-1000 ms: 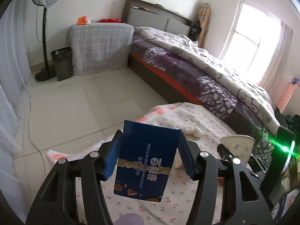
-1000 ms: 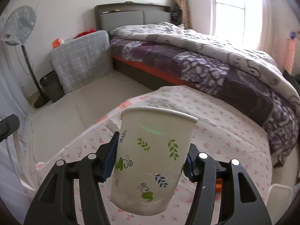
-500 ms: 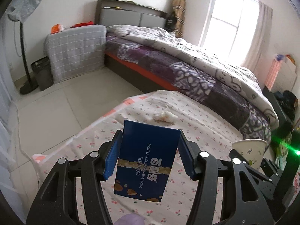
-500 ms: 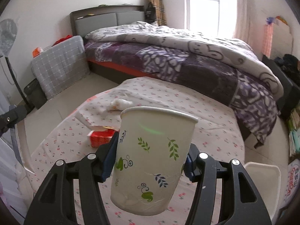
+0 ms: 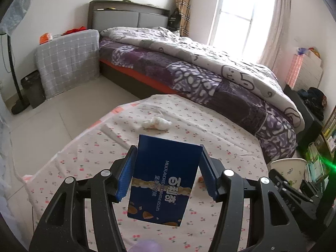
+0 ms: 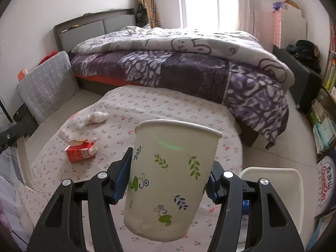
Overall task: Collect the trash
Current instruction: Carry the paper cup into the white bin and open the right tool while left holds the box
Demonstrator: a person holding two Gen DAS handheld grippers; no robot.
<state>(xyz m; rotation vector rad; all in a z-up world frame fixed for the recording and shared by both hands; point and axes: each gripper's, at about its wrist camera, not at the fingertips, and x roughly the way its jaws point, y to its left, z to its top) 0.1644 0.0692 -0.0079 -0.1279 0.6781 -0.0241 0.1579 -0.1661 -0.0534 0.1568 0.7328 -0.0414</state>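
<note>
Held items, two. One blue biscuit box [image 5: 163,180], clamped upright between the fingers of my left gripper [image 5: 167,175], above the desk [image 5: 88,157] with its flowered cloth. One paper cup [image 6: 171,178], leaf print, clamped between the fingers of my right gripper [image 6: 168,178], mouth up and tilted slightly, above the same desk; I cannot see whether anything is inside it.

Loose trash on the desk, two. One crumpled white tissue [image 5: 156,123], near the far edge, seen in both views. One torn red carton [image 6: 80,150], seen only in the right wrist view, nearer than the tissue and to its left side.

Containers, two. One white bin [image 6: 273,180], seen only in the right wrist view, just beside the desk's right edge; its contents are mostly hidden behind my fingers. One dark waste bin [image 5: 33,90], on the floor by the fan stand, clearest in the left wrist view, contents not visible.

Left wrist view alone shows the cup's rim and my right gripper at lower right.
</note>
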